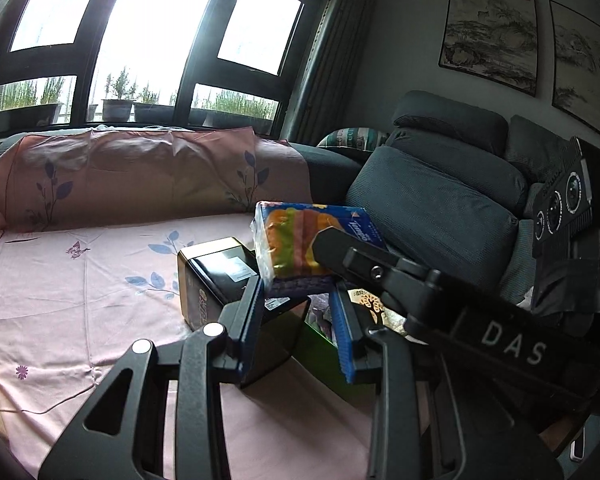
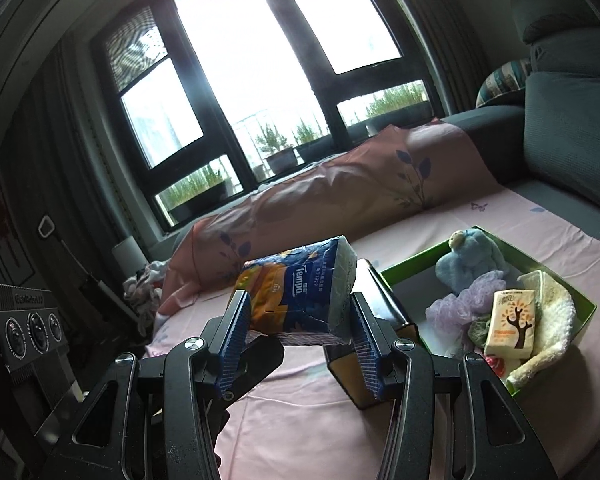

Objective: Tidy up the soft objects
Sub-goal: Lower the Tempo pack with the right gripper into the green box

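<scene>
My right gripper (image 2: 298, 316) is shut on a blue and orange Tempo tissue pack (image 2: 300, 292) and holds it in the air above the pink bed sheet. The same pack (image 1: 300, 240) shows in the left wrist view, above my left gripper (image 1: 298, 304), which is open around nothing. A green open box (image 2: 580, 300) to the right holds a blue plush toy (image 2: 472, 264), a purple mesh puff (image 2: 460, 300), a small orange tissue pack (image 2: 512, 324) and a white fluffy cloth (image 2: 552, 316).
A black and gold tin (image 1: 216, 276) stands on the sheet between the grippers and the green box (image 1: 320, 344); it also shows in the right wrist view (image 2: 380, 300). A grey sofa cushion (image 1: 440, 208) lies to the right. A pink covered bolster (image 2: 340, 196) lies under the window.
</scene>
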`<state>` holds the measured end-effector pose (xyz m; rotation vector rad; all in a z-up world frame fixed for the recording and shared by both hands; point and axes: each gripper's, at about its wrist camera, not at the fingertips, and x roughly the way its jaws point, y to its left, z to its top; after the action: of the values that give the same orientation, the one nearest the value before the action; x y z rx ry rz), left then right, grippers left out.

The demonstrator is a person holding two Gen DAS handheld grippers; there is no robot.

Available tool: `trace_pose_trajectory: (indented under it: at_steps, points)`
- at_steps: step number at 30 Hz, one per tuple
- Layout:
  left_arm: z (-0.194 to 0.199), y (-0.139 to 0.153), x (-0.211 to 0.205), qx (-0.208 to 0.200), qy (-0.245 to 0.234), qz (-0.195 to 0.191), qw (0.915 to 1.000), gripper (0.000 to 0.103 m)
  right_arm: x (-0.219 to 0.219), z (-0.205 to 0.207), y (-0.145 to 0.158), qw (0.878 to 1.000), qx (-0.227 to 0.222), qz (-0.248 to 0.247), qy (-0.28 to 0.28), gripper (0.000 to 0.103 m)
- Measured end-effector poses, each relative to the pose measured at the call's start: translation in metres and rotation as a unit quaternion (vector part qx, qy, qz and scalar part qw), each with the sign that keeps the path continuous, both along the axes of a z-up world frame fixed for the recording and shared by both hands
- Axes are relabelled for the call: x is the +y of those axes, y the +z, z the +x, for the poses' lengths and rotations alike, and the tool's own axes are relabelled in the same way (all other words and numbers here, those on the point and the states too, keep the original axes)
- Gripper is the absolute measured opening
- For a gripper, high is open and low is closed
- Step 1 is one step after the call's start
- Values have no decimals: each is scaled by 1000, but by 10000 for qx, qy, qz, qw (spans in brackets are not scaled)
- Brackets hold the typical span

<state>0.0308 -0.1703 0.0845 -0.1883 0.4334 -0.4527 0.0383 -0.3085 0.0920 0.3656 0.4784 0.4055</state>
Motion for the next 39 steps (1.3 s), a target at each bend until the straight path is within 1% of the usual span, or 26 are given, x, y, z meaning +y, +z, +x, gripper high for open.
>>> trace_pose_trajectory:
  at_steps: [8, 13, 19, 24, 29, 39]
  points:
    - [18, -7, -34, 163, -392, 184, 9989, 31, -35, 8, -12, 9986, 256, 232, -407, 53]
    - [32, -15, -54, 347, -565, 336, 9972, 31, -56, 15, -26, 9954, 578, 458, -615, 53]
    - [45, -23, -73, 468, -817, 363, 9949, 31, -79, 18, -39, 9908, 832, 690, -818, 53]
    - [55, -30, -94, 540, -1002, 515, 9922, 31, -97, 21, -50, 9857, 987, 884, -1040, 53]
    - [62, -36, -109, 575, -1119, 619, 9901, 32, -116, 22, -61, 9815, 1082, 1119, -1113, 53]
    - [70, -45, -136, 647, -1343, 744, 9860, 31, -138, 21, -73, 9740, 1223, 1313, -1386, 53]
